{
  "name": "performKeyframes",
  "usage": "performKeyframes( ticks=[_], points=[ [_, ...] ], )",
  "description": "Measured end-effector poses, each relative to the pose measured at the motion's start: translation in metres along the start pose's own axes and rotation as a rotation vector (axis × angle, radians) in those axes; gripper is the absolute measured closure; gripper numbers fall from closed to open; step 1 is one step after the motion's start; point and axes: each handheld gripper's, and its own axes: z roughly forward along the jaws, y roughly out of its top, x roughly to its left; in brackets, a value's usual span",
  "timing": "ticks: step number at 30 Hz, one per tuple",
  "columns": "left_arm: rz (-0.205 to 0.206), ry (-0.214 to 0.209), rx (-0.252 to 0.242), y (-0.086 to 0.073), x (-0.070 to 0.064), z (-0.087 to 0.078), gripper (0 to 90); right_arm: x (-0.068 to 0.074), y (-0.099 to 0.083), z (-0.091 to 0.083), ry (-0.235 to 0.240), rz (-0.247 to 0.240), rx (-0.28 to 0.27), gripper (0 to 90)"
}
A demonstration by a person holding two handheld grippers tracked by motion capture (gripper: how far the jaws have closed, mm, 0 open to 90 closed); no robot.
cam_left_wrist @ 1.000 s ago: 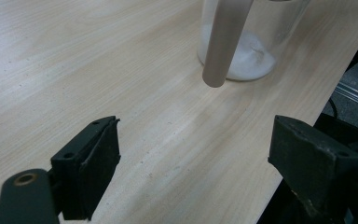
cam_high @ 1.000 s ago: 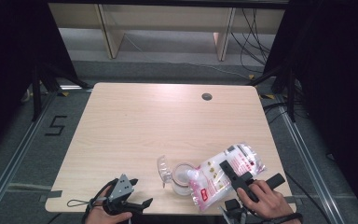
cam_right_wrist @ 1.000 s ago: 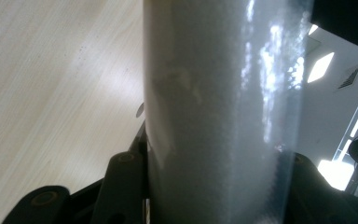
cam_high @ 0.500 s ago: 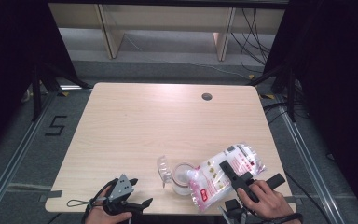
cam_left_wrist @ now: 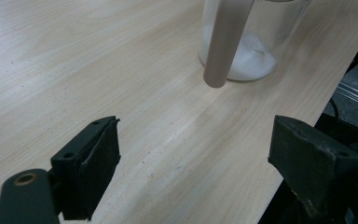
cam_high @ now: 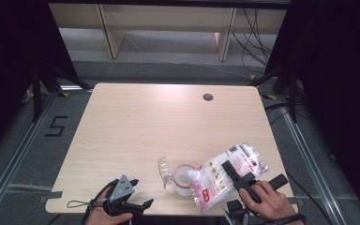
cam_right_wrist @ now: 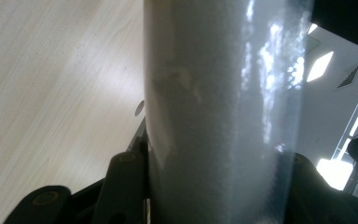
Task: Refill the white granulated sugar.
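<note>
At the table's near right edge, the right gripper (cam_high: 232,174) is clamped on the white-powder bag (cam_high: 225,176), whose long axis slants down-left into the glass jar (cam_high: 182,176), while the left gripper (cam_high: 130,199), jaws apart, rests well to the jar's left.

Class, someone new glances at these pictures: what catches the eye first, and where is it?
The pink-and-white bag, gripped by the right gripper near the table's front right edge, tilted toward a clear glass container holding white powder. The left gripper sits open at the front left edge, holding nothing.
</note>
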Motion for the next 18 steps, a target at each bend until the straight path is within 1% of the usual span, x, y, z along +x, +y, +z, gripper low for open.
performKeyframes(
  ticks=[4, 5, 6, 7, 8, 9, 10, 11, 15, 16, 17, 18],
  points=[
    [-0.003, -0.012, -0.004, -0.0002, -0.0003, 0.0004, 15.8, -0.0002, 0.0002, -0.0004, 0.003, -0.005, 0.002, 61.5],
    [-0.003, -0.005, -0.004, -0.0002, -0.0001, 0.0004, 15.8, 0.0001, 0.0003, -0.0006, 0.002, -0.001, 0.003, 61.5],
    [-0.004, -0.012, -0.005, -0.0001, 0.0000, 0.0004, 15.9, 0.0001, 0.0004, -0.0005, 0.000, 0.001, 0.003, 61.5],
    [-0.004, -0.010, -0.007, -0.0001, 0.0001, 0.0004, 15.8, 0.0016, 0.0004, -0.0013, 0.002, 0.018, 0.014, 61.6],
    [-0.017, -0.008, -0.021, -0.0003, -0.0008, 0.0013, 15.8, 0.0016, 0.0004, -0.0013, 0.001, 0.017, 0.015, 61.6],
    [-0.005, -0.009, -0.010, -0.0002, 0.0000, 0.0005, 15.8, -0.0007, 0.0002, -0.0001, 0.001, -0.006, -0.003, 61.6],
    [-0.013, -0.010, -0.014, -0.0003, -0.0005, 0.0008, 15.8, -0.0004, -0.0001, -0.0003, 0.000, -0.001, -0.001, 61.6],
    [-0.006, -0.010, -0.007, -0.0002, 0.0000, 0.0003, 15.8, -0.0006, -0.0003, -0.0006, 0.001, -0.003, 0.003, 61.6],
    [-0.005, -0.010, -0.006, -0.0002, 0.0000, 0.0004, 15.9, -0.0007, -0.0003, -0.0009, -0.001, -0.001, 0.001, 61.6],
    [-0.018, -0.009, -0.022, -0.0003, -0.0007, 0.0015, 15.8, -0.0007, -0.0002, -0.0009, -0.002, -0.003, 0.002, 61.6],
    [-0.024, -0.010, -0.014, -0.0002, -0.0006, 0.0013, 15.8, -0.0007, 0.0000, -0.0007, -0.001, -0.003, 0.000, 61.6],
    [-0.002, 0.000, 0.009, -0.0002, 0.0015, 0.0004, 15.8, -0.0009, 0.0001, -0.0007, 0.001, -0.007, 0.000, 61.7]
  ],
)
